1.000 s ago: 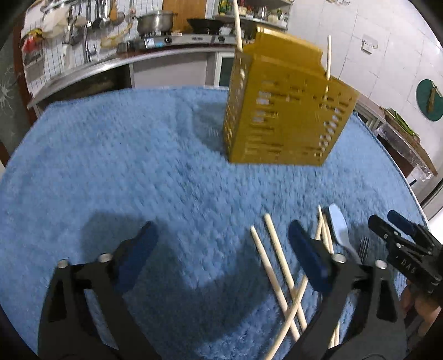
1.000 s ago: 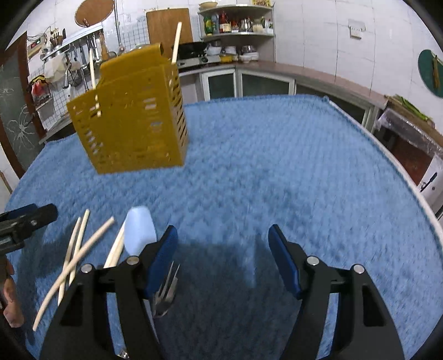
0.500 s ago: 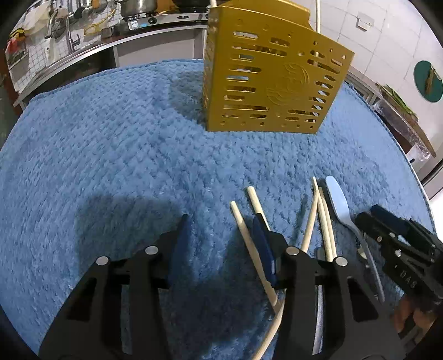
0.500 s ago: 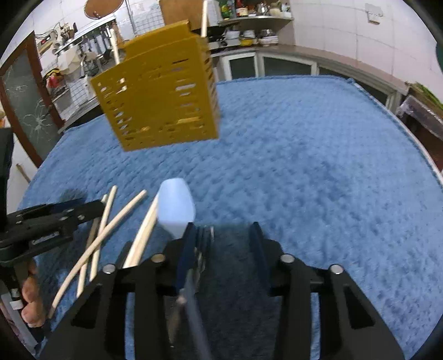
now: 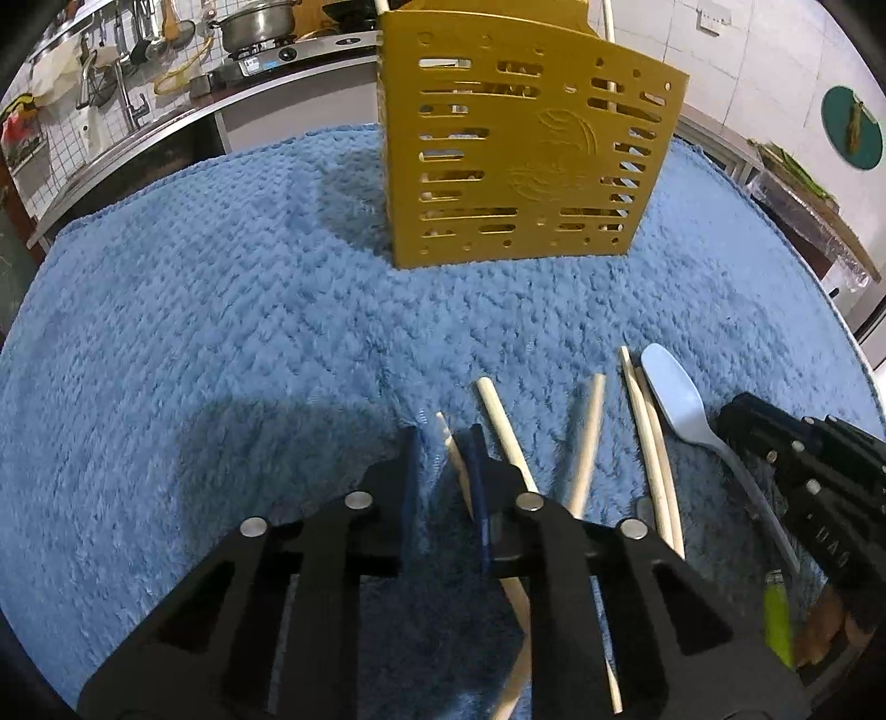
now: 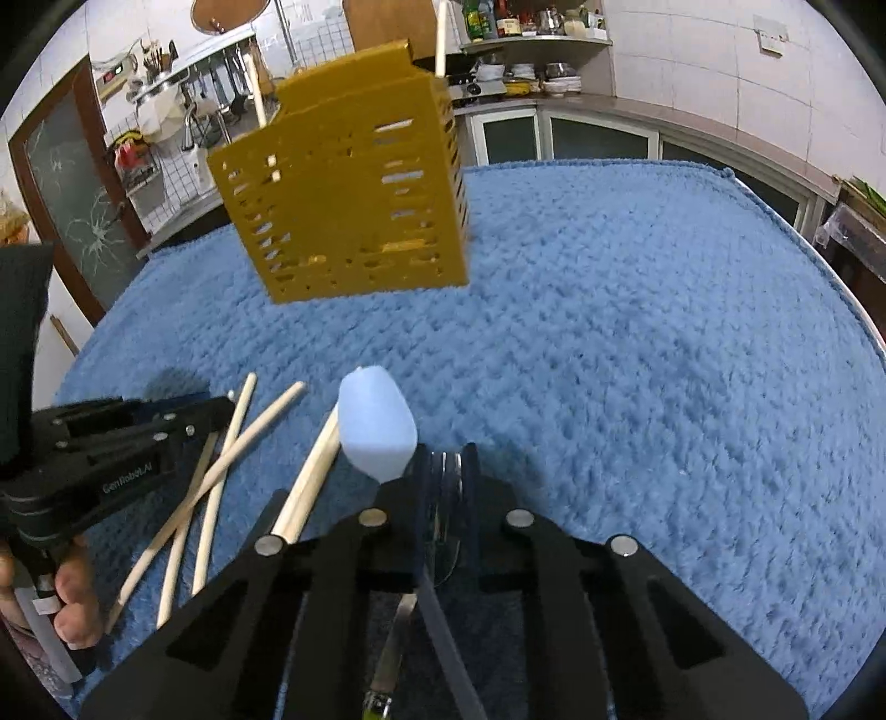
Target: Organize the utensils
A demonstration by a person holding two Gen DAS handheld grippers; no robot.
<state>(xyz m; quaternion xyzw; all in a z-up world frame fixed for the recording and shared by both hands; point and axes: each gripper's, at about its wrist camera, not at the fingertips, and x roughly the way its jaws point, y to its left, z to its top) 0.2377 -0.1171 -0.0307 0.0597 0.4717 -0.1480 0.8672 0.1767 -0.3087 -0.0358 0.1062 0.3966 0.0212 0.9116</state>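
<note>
A yellow slotted utensil holder (image 5: pixel 526 149) stands at the far side of the blue mat (image 5: pixel 221 310), with two chopsticks sticking out of its top; it also shows in the right wrist view (image 6: pixel 349 205). Several wooden chopsticks (image 5: pixel 653 459) lie on the mat beside a pale blue spoon (image 5: pixel 678 399). My left gripper (image 5: pixel 446 448) is shut on one chopstick (image 5: pixel 451 451). My right gripper (image 6: pixel 446 465) is shut on a metal fork (image 6: pixel 443 515), next to the spoon (image 6: pixel 376 426). Loose chopsticks (image 6: pixel 232 443) lie to its left.
A kitchen counter with a stove and pot (image 5: pixel 260 27) runs behind the mat. The mat's right edge (image 6: pixel 830 266) drops off near a side table. The left gripper's body (image 6: pixel 99 459) is close to the chopsticks in the right wrist view.
Both grippers moved down and forward to the utensils and closed from wide open: the left onto a chopstick, the right onto the fork.
</note>
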